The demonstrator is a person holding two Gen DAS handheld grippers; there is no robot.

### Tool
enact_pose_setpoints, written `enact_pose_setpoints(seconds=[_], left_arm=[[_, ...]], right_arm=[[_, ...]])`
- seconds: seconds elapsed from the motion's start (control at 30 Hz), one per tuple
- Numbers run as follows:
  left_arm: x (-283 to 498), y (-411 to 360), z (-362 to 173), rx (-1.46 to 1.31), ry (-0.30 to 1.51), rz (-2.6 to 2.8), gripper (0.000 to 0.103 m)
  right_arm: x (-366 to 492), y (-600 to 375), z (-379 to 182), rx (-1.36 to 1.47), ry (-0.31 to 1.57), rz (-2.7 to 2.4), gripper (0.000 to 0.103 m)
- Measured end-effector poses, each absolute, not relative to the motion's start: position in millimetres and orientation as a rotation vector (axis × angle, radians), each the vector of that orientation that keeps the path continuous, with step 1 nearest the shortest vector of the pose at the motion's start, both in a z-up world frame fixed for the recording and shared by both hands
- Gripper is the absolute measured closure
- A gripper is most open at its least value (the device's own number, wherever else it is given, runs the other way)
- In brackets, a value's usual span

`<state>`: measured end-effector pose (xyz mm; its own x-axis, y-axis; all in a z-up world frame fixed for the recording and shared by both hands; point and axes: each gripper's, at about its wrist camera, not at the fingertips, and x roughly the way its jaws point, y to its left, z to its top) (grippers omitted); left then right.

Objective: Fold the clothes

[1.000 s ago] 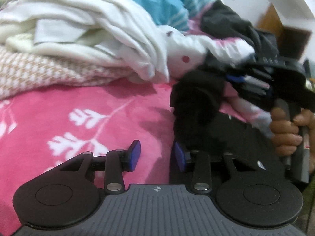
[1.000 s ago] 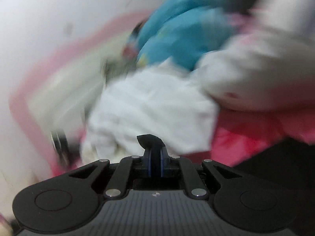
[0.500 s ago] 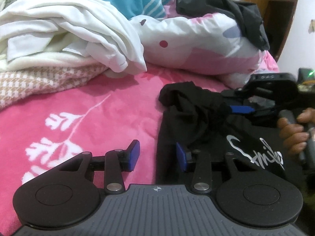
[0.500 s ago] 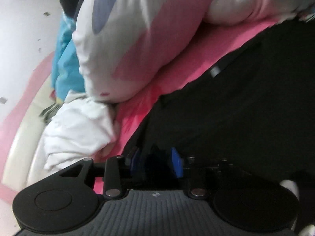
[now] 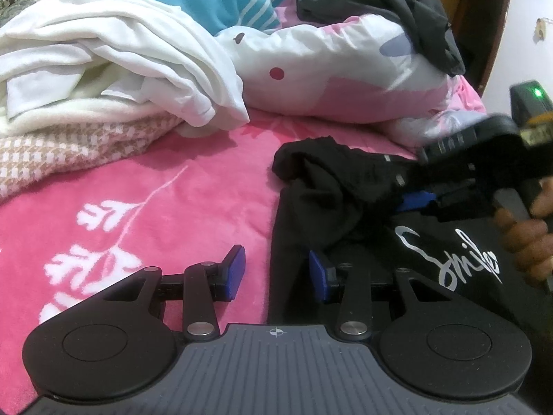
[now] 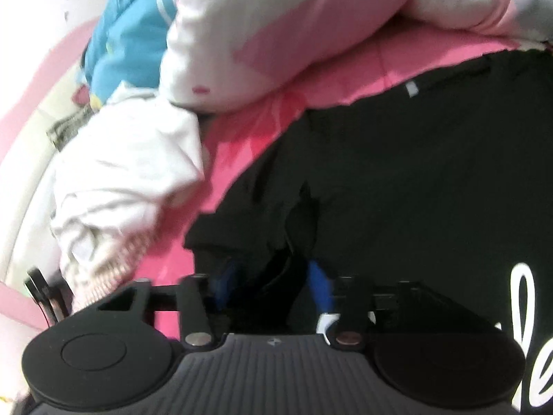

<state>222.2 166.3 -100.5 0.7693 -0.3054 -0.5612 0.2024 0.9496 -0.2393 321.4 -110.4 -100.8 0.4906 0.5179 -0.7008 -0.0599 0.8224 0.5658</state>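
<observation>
The left gripper [image 5: 276, 273] hovered with jaws apart and empty over the edge of a black shirt [image 5: 363, 228] lying on the pink blanket [image 5: 138, 207]. The right gripper [image 5: 408, 204], held by a hand [image 5: 525, 238], was closing on a bunched fold of the shirt. White laundry [image 5: 114, 62] lay heaped behind.

Rumpled black shirt [image 5: 345, 207] on pink bedspread [image 5: 138, 207]

Your left gripper [image 5: 274, 273] is a ribbed grey body with two round black discs, silver screws on black linkage arms and blue pads [image 5: 235, 269]. Your right gripper [image 6: 273, 283] looks identical.
</observation>
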Motion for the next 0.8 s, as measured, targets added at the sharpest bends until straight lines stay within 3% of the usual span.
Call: enact_pose_setpoints(seconds=[0.27,0.4,0.47,0.5,0.8], left_arm=[[221.5,166.7,-101.0,-0.157,0.639,-0.285,0.063],[222.3,165.8,-101.7,-0.153,0.645,-0.289,0.063],[221.6,166.2,-101.2,-0.153,0.642,-0.294,0.063],[221.0,166.9,-101.0,-0.154,0.640,-0.298,0.063],[215.8,173.0,-95.1,-0.190,0.579,-0.337,0.062]], right_arm=[[304.1,-134.0,-113.9,0.604,0.990,0.327,0.095],[307.0,-134.9,-112.8,0.663,0.997,0.343,0.078],[308.4,-132.5,-113.0,0.630,0.989,0.342,0.086],[309.2,-129.8,-107.2,0.617,0.971,0.354,0.100],[325.2,-71.5,-37.2,0.414,0.822,0.534,0.102]])
